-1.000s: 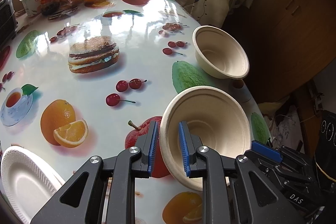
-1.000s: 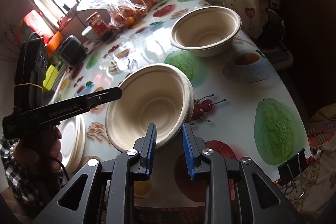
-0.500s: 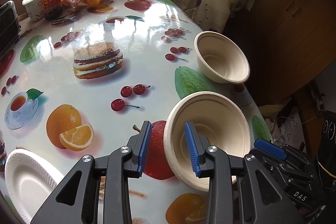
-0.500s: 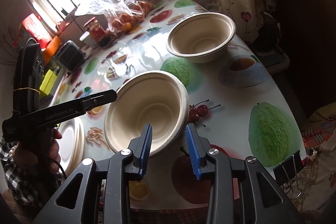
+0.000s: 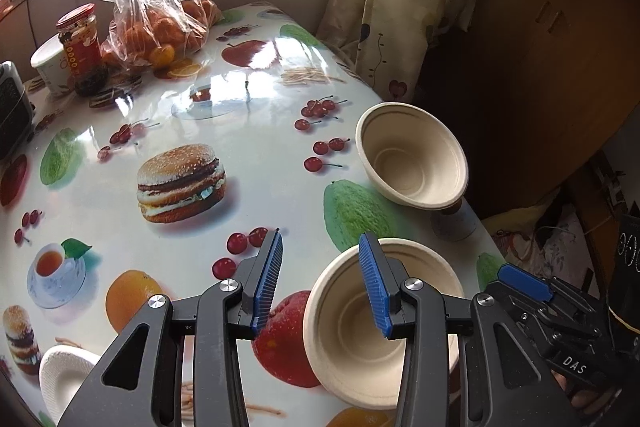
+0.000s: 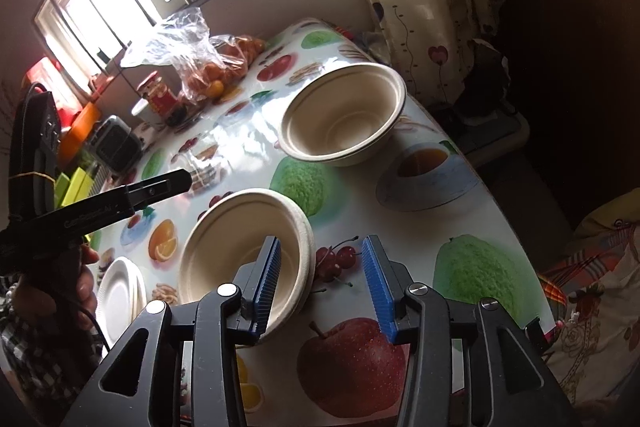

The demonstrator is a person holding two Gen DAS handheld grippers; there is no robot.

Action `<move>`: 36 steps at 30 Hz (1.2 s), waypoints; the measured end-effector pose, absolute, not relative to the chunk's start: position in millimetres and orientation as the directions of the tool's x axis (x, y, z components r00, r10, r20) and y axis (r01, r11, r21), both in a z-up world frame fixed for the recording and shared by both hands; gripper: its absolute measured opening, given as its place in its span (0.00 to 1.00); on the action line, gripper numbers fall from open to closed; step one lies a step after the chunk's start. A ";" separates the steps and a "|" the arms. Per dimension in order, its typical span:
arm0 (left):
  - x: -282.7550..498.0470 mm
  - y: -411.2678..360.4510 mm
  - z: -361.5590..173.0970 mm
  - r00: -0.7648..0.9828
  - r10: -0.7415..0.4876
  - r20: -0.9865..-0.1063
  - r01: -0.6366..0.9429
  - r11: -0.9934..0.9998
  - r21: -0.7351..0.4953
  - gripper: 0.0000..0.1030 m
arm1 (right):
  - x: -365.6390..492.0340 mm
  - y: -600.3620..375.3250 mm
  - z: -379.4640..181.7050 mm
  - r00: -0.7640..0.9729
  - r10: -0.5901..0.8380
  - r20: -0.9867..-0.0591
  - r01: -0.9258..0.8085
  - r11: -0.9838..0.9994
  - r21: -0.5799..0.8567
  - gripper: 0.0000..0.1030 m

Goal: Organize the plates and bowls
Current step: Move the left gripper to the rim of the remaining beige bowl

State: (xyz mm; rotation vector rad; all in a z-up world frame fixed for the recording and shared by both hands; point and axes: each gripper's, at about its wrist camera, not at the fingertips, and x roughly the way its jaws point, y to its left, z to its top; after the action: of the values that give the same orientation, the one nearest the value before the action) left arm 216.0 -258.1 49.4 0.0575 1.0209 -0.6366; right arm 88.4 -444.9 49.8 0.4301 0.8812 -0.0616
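A beige paper bowl (image 5: 352, 343) sits on the fruit-print table near the front edge; it also shows in the right wrist view (image 6: 244, 243) as a nested stack. A second beige bowl (image 5: 412, 155) stands farther back by the right edge, also in the right wrist view (image 6: 344, 119). White foam plates (image 5: 60, 375) lie at the front left, stacked in the right wrist view (image 6: 120, 291). My left gripper (image 5: 320, 283) is open and empty, straddling the near bowl's left rim from above. My right gripper (image 6: 320, 279) is open and empty, straddling its right rim.
A bag of oranges (image 5: 160, 23), a red-lidded jar (image 5: 80, 47) and a white cup (image 5: 48, 67) stand at the table's back left. A dark appliance (image 6: 114, 143) sits at the left. Curtain (image 5: 384, 7) and dark cabinet (image 5: 540, 47) border the right edge.
Both grippers opened wide and let go of the near bowl's rim. Both pulled back and up a little; the bowl now rests on the table.
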 end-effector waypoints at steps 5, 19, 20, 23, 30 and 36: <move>228.6 -269.5 51.6 0.363 -0.469 -0.805 0.534 0.813 -0.233 0.40 | 94.0 -456.5 51.9 0.651 0.085 -0.754 0.257 0.911 0.324 0.42; 272.2 -302.3 51.3 0.331 -0.501 -0.800 0.565 0.784 -0.257 0.40 | 118.1 -485.1 49.3 0.663 0.046 -0.747 0.312 0.891 0.331 0.44; 275.5 -304.0 50.3 0.327 -0.504 -0.800 0.564 0.783 -0.263 0.40 | 119.9 -486.7 48.8 0.662 0.043 -0.748 0.315 0.890 0.331 0.44; 285.2 -309.5 46.0 0.298 -0.524 -0.798 0.561 0.773 -0.297 0.40 | 124.2 -491.7 47.1 0.666 0.036 -0.745 0.324 0.886 0.332 0.44; 302.8 -330.0 35.5 0.272 -0.518 -0.811 0.562 0.770 -0.302 0.40 | 137.2 -499.9 39.3 0.672 0.048 -0.739 0.321 0.880 0.349 0.44; 311.1 -337.9 24.9 0.244 -0.528 -0.813 0.557 0.763 -0.329 0.40 | 147.8 -501.0 33.9 0.676 0.070 -0.733 0.299 0.883 0.361 0.44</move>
State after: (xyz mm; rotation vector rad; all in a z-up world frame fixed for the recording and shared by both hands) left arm 311.1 -337.9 24.9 0.0300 1.0981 -0.7410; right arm 147.8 -501.0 33.9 0.4839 0.8261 -0.1347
